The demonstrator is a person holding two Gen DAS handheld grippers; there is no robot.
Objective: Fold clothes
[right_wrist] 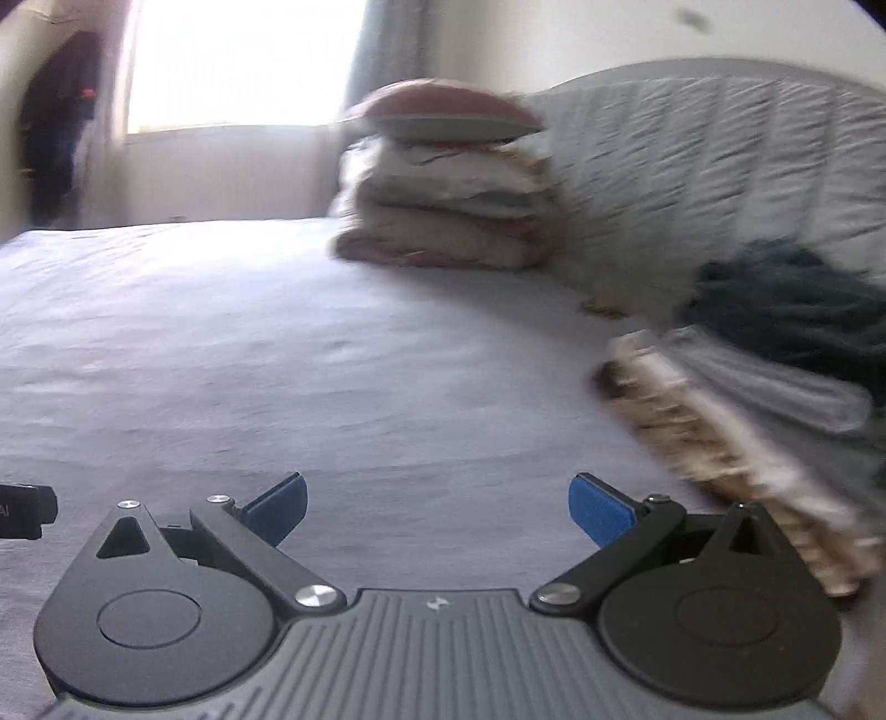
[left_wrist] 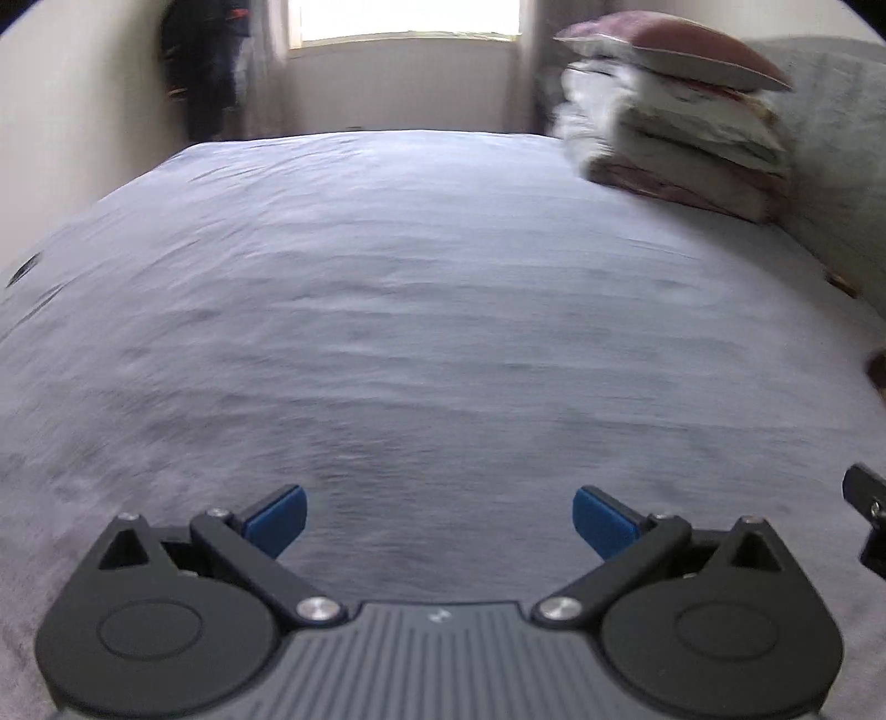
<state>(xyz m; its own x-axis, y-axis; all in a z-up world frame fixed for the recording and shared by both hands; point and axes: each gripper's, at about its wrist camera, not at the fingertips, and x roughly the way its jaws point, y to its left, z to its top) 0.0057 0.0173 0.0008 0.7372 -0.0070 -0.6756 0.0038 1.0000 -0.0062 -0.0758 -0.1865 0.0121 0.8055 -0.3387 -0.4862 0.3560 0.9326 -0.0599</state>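
Both views are blurred. The left gripper (left_wrist: pixel 438 518) is above a bed (left_wrist: pixel 415 288) covered with a grey-lilac sheet, and its two blue-padded fingers (left_wrist: pixel 277 523) stand wide apart with nothing between them. Under it there is only bare sheet. At the right edge of the left wrist view a black part of the right gripper (left_wrist: pixel 869 520) shows beside it.

The right gripper (right_wrist: pixel 437 507) is also spread wide and holds nothing; its blue pads (right_wrist: pixel 601 512) hang over the sheet of the bed (right_wrist: pixel 277 332). At the left edge of this view a black piece of the left gripper (right_wrist: pixel 25 509) is visible.

The clothes are at the right side of the bed, near the grey quilted headboard (right_wrist: pixel 720 166). A folded stack (right_wrist: pixel 747 443), with a patterned brown and cream piece below and grey pieces on top, lies just beside the right finger of the right gripper. Behind it a dark teal garment (right_wrist: pixel 797 310) lies in a loose heap against the headboard.

Farther away, at the headboard side, a pile of pillows and folded bedding (left_wrist: pixel 681 122) stands on the bed, with a reddish-brown pillow (right_wrist: pixel 448 108) on top. A bright window (left_wrist: pixel 404 19) is in the far wall, and something dark (left_wrist: pixel 202 61) hangs in the left corner; what it is I cannot tell
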